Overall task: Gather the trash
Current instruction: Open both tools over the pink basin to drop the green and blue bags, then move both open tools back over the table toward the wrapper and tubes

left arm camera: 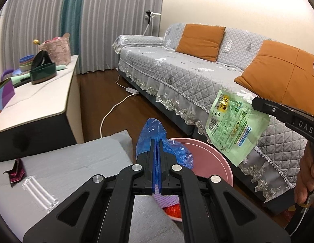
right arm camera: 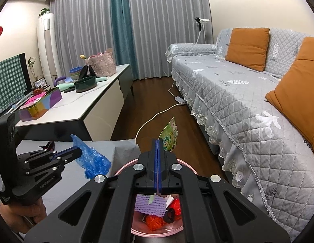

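Observation:
My left gripper (left arm camera: 156,141) is shut on a crumpled blue plastic bag (left arm camera: 150,133) and holds it over the near rim of a pink trash bin (left arm camera: 209,158). In the right wrist view the left gripper (right arm camera: 78,152) and its blue bag (right arm camera: 92,160) sit left of the bin (right arm camera: 124,167). My right gripper (right arm camera: 158,141) is shut on a green printed wrapper (right arm camera: 170,136) above the bin; it also shows in the left wrist view (left arm camera: 255,103) with the wrapper (left arm camera: 236,127) hanging from it. The bin holds purple foam netting (right arm camera: 148,204) and red trash (right arm camera: 154,221).
A grey mat (left arm camera: 75,162) on the low table carries a dark magenta wrapper (left arm camera: 16,172) and a clear plastic strip (left arm camera: 38,192). A white cabinet (right arm camera: 79,109) with bowls and boxes stands at left. A grey sofa (right arm camera: 238,93) with orange cushions runs along the right. A white cable (right arm camera: 157,115) lies on the floor.

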Tool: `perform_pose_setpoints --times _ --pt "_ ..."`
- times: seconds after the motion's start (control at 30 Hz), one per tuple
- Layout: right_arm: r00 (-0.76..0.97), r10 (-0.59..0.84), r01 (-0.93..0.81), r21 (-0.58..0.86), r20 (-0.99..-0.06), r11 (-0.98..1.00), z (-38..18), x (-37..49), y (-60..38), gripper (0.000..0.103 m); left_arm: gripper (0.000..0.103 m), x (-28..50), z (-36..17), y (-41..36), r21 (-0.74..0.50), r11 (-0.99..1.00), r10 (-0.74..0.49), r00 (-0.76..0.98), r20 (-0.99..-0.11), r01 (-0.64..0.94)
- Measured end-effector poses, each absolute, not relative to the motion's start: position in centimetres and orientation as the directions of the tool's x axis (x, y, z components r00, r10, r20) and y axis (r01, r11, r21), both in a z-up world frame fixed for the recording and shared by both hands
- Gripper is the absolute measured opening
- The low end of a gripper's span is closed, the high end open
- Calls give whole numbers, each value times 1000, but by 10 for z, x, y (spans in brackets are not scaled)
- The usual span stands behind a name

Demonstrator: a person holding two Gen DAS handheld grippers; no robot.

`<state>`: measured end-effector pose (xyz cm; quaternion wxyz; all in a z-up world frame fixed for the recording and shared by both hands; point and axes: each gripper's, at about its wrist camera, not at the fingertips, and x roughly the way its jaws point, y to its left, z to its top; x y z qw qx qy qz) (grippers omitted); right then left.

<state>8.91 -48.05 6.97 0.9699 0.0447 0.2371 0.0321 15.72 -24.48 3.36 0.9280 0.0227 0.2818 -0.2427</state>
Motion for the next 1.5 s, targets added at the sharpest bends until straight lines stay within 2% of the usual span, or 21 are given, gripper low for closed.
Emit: perform_pose_setpoints --times 0.33,0.47,0.5,0.57,0.6,0.63,0.83,1.03,1.17,1.27,1.5 --pt "878 71 -28 97 -473 995 62 102 -481 1 1 173 19 -264 -89 869 -447 696 -562 486" --pt "877 52 -4 101 -478 995 59 106 -484 5 2 177 16 -269 -120 848 -485 666 -567 516" --pt "874 52 -2 104 -484 995 58 107 -485 8 4 177 15 -270 -118 847 -484 663 -570 518" --pt "869 52 2 109 -492 994 56 109 -486 25 15 179 12 -272 -115 851 -475 656 -586 513" --pt "869 42 11 105 -493 994 56 109 -486 40 21 179 12 -271 -114 855 -468 660 -588 506" --pt "871 28 24 101 -491 995 56 108 -486 47 21 178 12 -269 -117 858 -465 662 -588 499" --pt "888 16 48 126 -459 991 64 102 -490 48 21 169 18 -259 -113 866 -455 674 -582 487" --pt "927 32 41 187 -373 981 77 90 -483 59 21 151 36 -226 -100 886 -427 711 -559 454" --pt "950 35 0 113 -311 994 85 80 -452 60 21 136 47 -193 -98 908 -392 743 -542 408" --pt "948 61 -39 76 -312 996 87 77 -427 63 21 126 52 -166 -94 925 -359 766 -533 367" --pt "935 154 -128 100 -319 987 90 78 -374 63 21 108 65 -94 -69 961 -265 813 -518 269"
